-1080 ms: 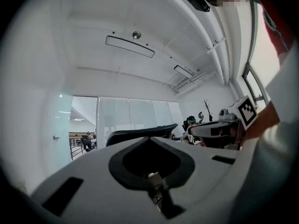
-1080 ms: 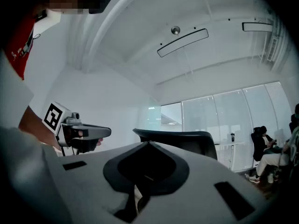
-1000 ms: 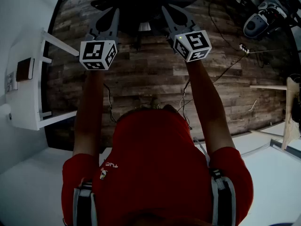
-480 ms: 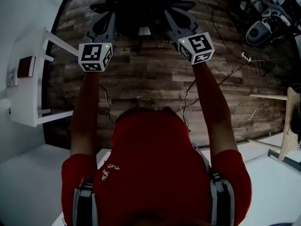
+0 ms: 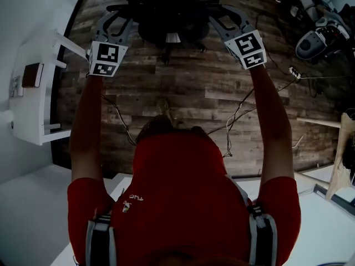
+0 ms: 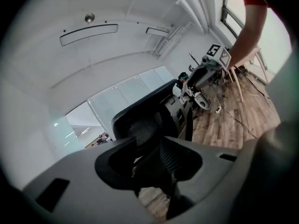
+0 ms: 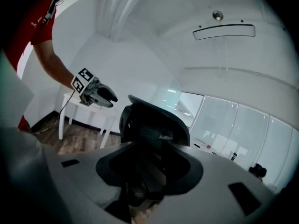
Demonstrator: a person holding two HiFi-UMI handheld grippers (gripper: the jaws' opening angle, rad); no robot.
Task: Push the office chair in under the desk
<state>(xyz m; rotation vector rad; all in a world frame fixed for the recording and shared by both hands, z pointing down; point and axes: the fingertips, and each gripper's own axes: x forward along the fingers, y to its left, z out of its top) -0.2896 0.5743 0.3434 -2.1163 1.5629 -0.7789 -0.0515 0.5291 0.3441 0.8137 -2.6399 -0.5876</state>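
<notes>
Two claws, both partly open, jaws just been spreading. Left claw [image 5: 115, 22] and right claw [image 5: 223, 16] flank the black office chair [image 5: 166, 4] on the wood floor [image 5: 183, 87]. Neither pinches anything; the chair back just shows through each gap. White worktop [image 5: 30, 112] sits off left, well apart.

The person wears a red shirt [image 5: 183, 193] with grey shoulder straps [image 5: 99, 241].
</notes>
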